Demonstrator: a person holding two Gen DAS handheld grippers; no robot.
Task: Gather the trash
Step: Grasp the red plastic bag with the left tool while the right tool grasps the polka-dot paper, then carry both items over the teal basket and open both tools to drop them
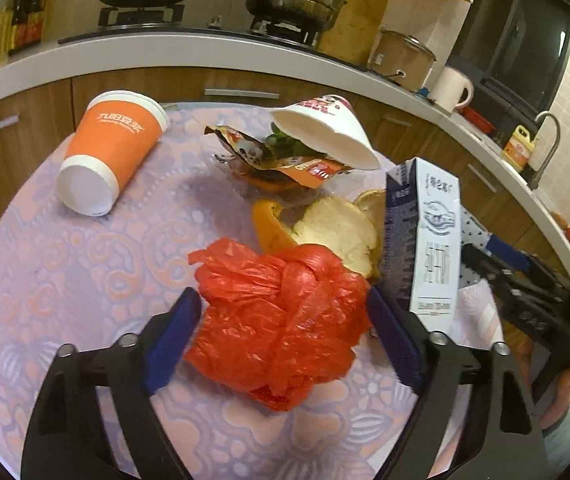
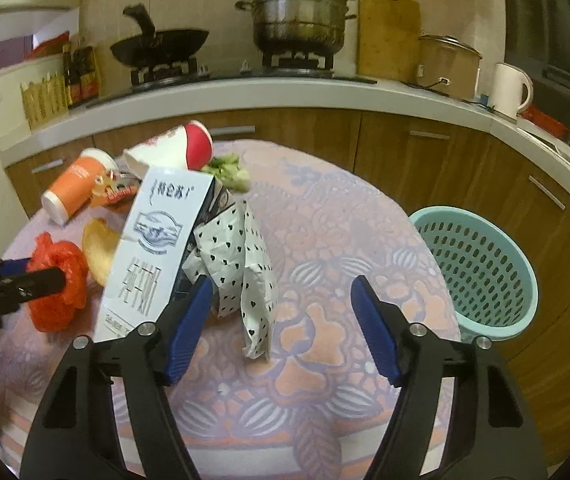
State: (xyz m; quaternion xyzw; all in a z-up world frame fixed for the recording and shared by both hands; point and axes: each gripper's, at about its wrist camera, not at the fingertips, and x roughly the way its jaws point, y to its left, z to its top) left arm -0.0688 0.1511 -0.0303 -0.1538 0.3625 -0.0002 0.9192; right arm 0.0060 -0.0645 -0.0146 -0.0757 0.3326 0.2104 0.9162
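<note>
My left gripper (image 1: 285, 320) straddles the red bag (image 1: 281, 320), jaws apart; soft, light, crinkly; I'd pinch its knotted middle.

A: Look at your tablecloth (image 1: 85, 264): lilac with salmon-pink floral swirls and leaf shapes. At twelve o'clock from your left gripper (image 1: 285, 336), with its royal-blue pads on black arms, you've got a bright red plastic bag (image 1: 281, 316).

B: At ten o'clock, your paper cup (image 1: 113, 152) is orange with white lettering and a white base. At one o'clock, the peel (image 1: 341, 232) shows orange skin and pale cream pith.

A: On your right view, the carton (image 2: 157, 248) is white and navy with a grey emblem. Beside it, your white bag (image 2: 245, 264) carries small black hearts.

B: At three o'clock, your basket (image 2: 481, 272) is mint green, perforated all over.
</note>
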